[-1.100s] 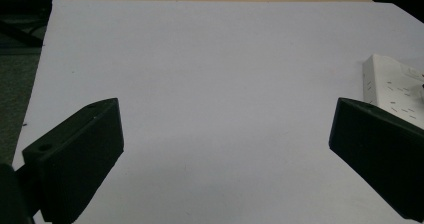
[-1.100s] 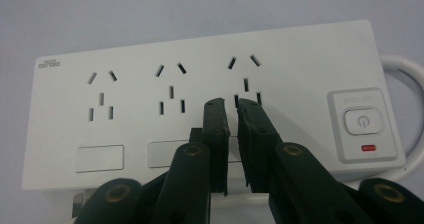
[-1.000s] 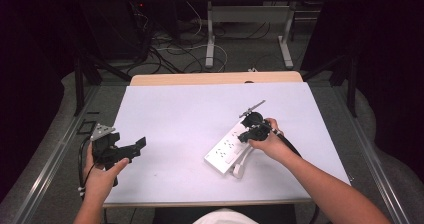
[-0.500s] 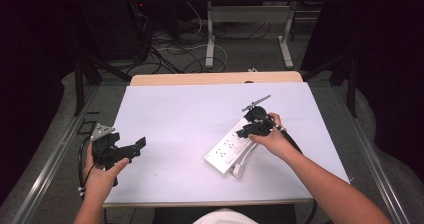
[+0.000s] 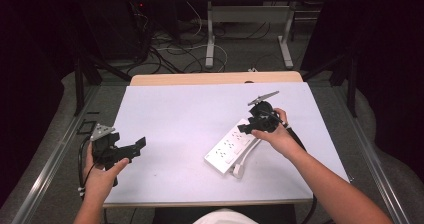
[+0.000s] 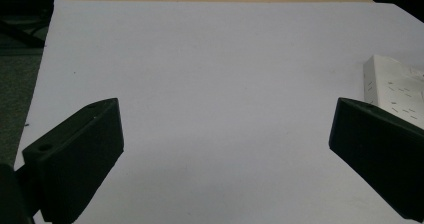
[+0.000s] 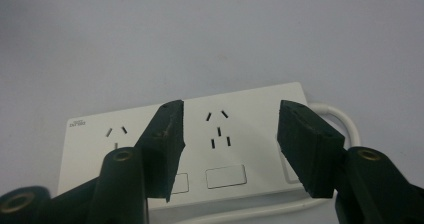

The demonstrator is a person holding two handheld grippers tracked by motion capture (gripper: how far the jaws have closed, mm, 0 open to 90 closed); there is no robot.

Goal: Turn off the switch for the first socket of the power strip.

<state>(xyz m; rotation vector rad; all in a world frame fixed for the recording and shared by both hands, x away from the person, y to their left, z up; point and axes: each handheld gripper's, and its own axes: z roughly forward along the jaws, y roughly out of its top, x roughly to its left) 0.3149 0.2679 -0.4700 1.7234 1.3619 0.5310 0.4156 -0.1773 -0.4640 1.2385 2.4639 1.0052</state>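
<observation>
Power strip (image 5: 234, 148) lies flat on the white table sheet (image 5: 190, 119), right of centre in the high view, set on a diagonal that runs from lower left to upper right. It is white, with several rows of socket slots on its top face, and a white cord (image 5: 240, 168) leaves it near the lower end. In the right gripper view the same strip (image 7: 225, 149) sits in the lower half of the frame, its slots and two rectangular switches facing up, with the cord (image 7: 345, 121) looping out at the right.

Right gripper (image 5: 251, 128) hangs over the upper end of the strip in the high view, held by the person's right hand (image 5: 278, 136), forearm coming in from the lower right corner. Its jaws have just been opening; in the right gripper view (image 7: 230, 144) they stand apart above the strip's top face, released, with nothing pressed between the pads.

Left gripper (image 5: 138, 145) is at the lower left of the high view, near the left edge of the sheet, held by the left hand (image 5: 100, 176). It is well apart from the strip. In the left gripper view (image 6: 225, 149) its jaws stand wide apart over bare sheet, gripping nothing; a corner of the strip (image 6: 395, 86) shows at the right edge of that frame.
</observation>
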